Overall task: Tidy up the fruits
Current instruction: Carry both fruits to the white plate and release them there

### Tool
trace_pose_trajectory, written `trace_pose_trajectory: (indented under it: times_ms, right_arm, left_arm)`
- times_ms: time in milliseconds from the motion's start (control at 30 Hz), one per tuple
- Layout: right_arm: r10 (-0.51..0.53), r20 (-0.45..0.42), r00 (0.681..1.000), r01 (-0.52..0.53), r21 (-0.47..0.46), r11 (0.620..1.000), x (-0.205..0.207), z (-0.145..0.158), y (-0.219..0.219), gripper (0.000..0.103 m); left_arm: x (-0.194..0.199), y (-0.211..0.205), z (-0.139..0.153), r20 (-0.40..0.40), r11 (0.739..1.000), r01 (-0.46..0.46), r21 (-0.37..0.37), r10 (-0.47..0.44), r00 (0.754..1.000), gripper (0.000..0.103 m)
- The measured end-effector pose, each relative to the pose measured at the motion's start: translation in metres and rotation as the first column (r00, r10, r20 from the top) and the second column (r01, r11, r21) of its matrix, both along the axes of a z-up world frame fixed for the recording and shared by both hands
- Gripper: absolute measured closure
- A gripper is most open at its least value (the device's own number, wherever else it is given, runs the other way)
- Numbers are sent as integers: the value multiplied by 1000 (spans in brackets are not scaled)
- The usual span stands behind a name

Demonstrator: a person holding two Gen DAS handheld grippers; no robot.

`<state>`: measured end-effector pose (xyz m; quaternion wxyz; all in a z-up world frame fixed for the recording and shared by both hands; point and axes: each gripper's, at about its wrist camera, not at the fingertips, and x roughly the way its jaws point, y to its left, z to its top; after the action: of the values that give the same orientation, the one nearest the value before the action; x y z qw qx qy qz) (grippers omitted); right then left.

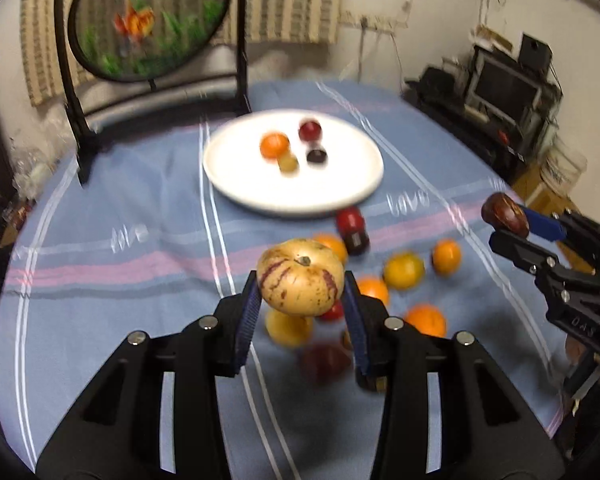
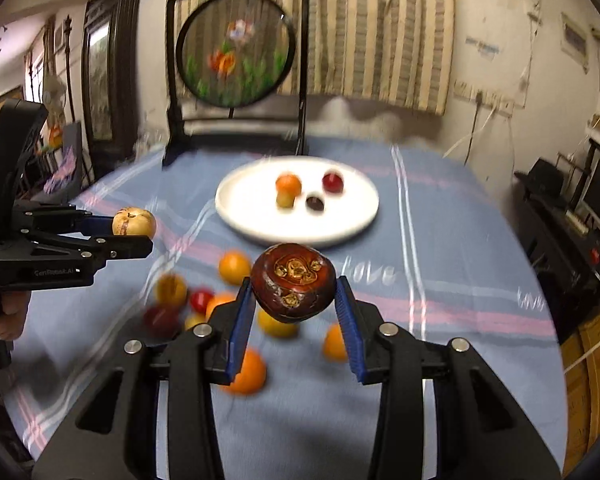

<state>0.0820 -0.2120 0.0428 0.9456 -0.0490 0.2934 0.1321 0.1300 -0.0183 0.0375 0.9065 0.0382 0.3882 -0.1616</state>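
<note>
Both fruits look small, firm and a bit slick, so the yellow streaked fruit is pinched across its middle by the left gripper and the dark brown fruit likewise by the right gripper.

I am seeing a round embroidered fish screen standing before striped curtains, a monitor sitting rightward.

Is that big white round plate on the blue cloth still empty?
No. The white round plate already holds four small fruits: an orange one, a red one, a dark one and a yellowish one.
</note>
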Motion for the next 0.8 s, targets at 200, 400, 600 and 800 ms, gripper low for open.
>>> trace_pose_trajectory:
  times_ms: [200, 400, 600, 800]
  right_arm:
    - [13, -8, 1000, -13, 16, 1000, 42, 3, 10, 62]
    - [21, -66, 998, -22, -24, 999, 97, -12, 26, 62]
    - [17, -129, 991, -28, -86, 996, 144, -37, 41, 62]
    - [17, -178, 984, -36, -102, 994, 163, -60, 48, 62]
  left_arm:
    - [42, -7, 6, 2, 1000, -29, -10, 29, 1000, 62]
    - [93, -12, -16, -51, 997, -77, -14, 76, 996, 62]
    - [134, -18, -38, -90, 995, -102, -5, 102, 991, 62]
    - [156, -20, -57, -120, 993, -119, 16, 121, 985, 61]
